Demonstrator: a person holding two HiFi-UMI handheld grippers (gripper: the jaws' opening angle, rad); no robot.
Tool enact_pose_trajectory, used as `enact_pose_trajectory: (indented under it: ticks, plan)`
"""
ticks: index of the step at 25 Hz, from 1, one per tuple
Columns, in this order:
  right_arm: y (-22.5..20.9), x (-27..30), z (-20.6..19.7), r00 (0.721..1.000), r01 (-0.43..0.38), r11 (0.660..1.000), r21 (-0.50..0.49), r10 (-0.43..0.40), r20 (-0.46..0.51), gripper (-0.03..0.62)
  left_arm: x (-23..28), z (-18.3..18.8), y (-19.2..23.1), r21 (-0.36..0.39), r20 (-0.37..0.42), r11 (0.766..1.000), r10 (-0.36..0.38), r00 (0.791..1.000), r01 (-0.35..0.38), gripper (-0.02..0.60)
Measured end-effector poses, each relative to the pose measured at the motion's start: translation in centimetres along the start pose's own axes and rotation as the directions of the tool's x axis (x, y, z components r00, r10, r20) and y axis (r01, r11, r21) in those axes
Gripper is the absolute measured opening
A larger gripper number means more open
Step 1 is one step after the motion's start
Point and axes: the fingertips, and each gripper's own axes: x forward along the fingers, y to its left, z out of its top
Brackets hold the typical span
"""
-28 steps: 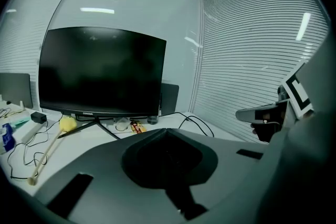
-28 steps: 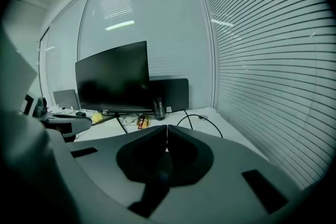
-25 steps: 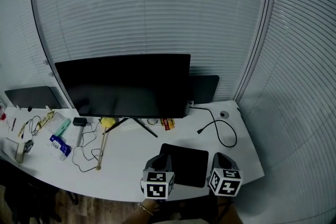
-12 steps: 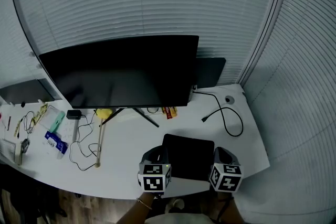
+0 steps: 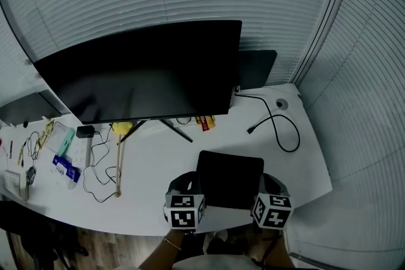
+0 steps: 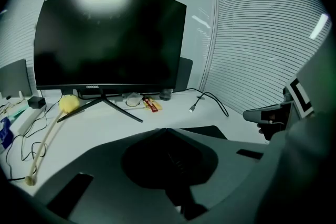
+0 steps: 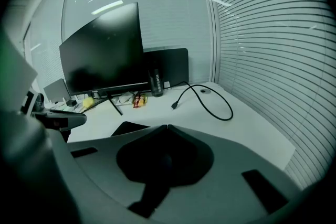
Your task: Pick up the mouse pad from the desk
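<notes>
White bench (image 5: 158, 167): nothing on it shifted in last second. Black monitor (image 5: 139, 76) at 12 o'clock. Black mouse pad (image 5: 231, 179) flat on bench by front edge, at 5 o'clock of monitor stand, untouched. Left hand-held gripper (image 6: 163, 131) and right hand-held gripper (image 7: 167, 127) both lower than second ago, now flanking pad at its 8 and 4 o'clock. Both have jaws pressed together, nothing held. Judgement: approach nearly done, grasp not begun, jaws must part first.
</notes>
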Motion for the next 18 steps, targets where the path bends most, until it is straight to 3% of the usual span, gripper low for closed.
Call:
enact_pose_trajectory:
  ticks: [18]
  plan:
    - [-1.5,0.1,-10.3,0.979,0.03,0.999,0.039,-0.022,-0.201,0.034,-0.3,-10.3,-0.6,-0.007,-0.231,1.0,0.007,0.973,-0.009,0.017]
